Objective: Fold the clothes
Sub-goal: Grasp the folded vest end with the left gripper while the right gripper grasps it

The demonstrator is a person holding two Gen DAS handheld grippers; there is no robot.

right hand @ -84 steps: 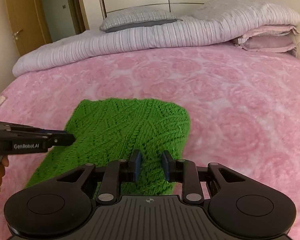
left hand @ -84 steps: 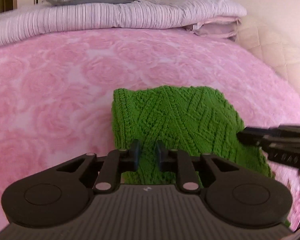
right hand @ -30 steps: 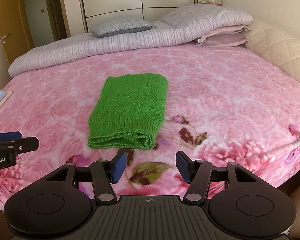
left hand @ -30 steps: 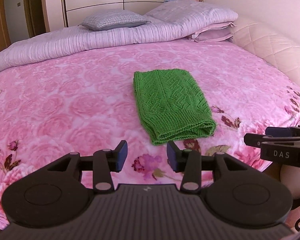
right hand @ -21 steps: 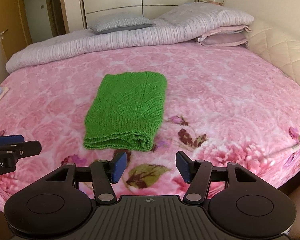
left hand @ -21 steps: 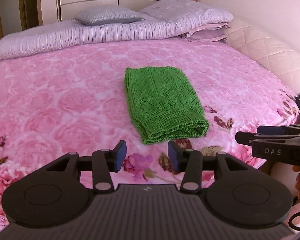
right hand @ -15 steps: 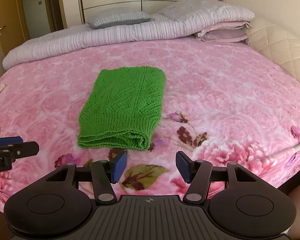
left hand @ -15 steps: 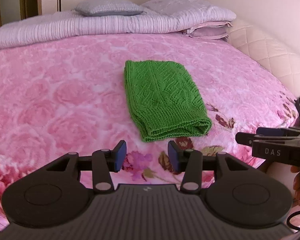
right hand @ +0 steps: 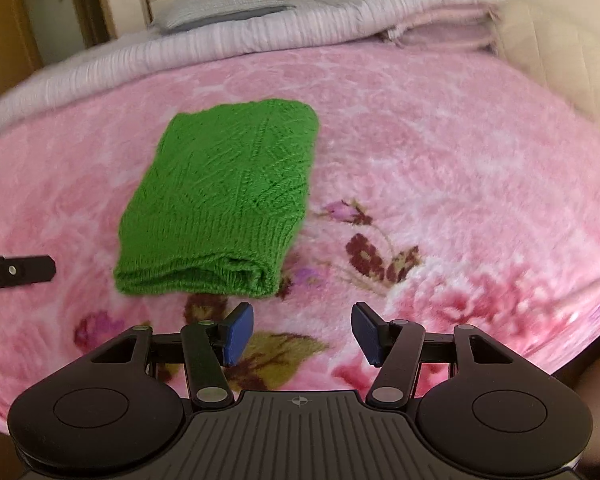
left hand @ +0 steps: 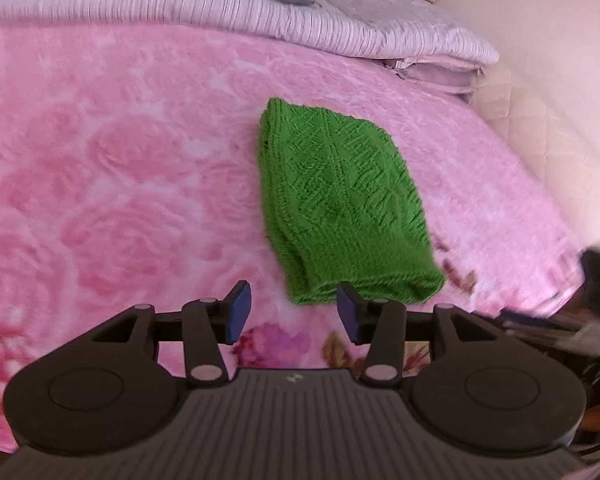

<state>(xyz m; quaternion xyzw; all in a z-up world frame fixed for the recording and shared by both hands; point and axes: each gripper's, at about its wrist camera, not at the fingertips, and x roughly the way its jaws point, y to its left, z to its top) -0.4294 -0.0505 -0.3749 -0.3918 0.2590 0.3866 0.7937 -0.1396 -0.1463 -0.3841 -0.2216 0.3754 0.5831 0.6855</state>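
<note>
I see the bed (right hand: 440,152) under its pink rose blanket (left hand: 100,184), a striped duvet (right hand: 228,44) and pillows (right hand: 440,36) at its head. The green knitted garment (right hand: 224,200) lies folded on the blanket. My left tongs (left hand: 292,312) and right tongs (right hand: 302,334) hang just short of its near edge, both spread wide, holding nothing
</note>
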